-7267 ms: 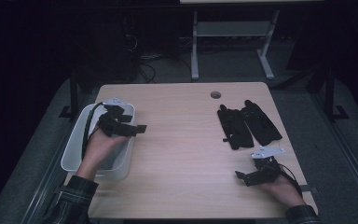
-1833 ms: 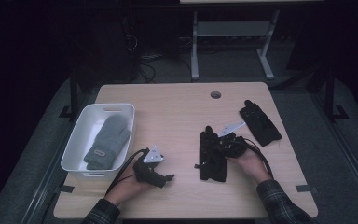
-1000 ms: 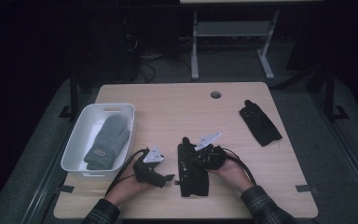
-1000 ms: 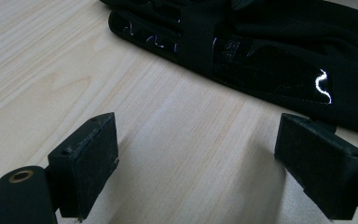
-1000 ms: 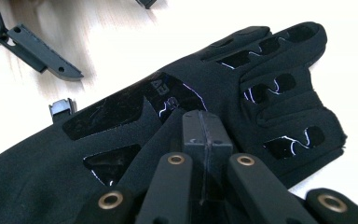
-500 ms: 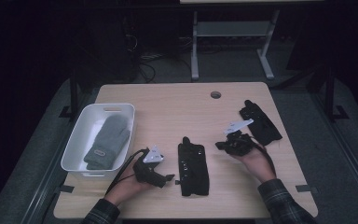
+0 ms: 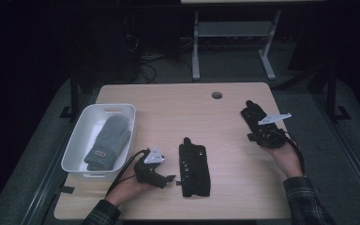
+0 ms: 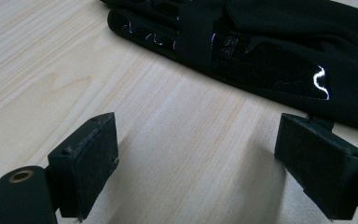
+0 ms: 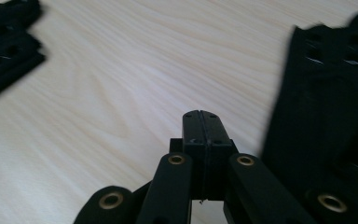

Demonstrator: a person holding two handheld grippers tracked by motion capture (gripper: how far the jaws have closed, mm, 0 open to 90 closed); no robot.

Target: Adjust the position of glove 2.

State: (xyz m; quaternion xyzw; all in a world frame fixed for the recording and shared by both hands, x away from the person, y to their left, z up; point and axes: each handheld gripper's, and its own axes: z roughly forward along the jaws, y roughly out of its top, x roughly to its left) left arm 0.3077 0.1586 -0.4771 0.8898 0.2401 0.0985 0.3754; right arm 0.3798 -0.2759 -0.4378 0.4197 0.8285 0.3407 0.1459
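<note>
Risk: right gripper (image 7: 264, 135) jaws clenched empty over upper-right black glove (image 7: 255, 120), glove could be shoved | left gripper (image 7: 165, 177) jaws released beside centre black glove (image 7: 193, 167).

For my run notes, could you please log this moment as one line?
left claw: open, beside near glove | right claw: shut, empty, by far glove | mitten: in bin

There are two black gloves (image 7: 194, 166) (image 7: 255, 120), one grey mitten (image 7: 108, 142), one white bin (image 7: 77, 145) and two grippers (image 7: 169, 178) (image 7: 258, 136).
</note>
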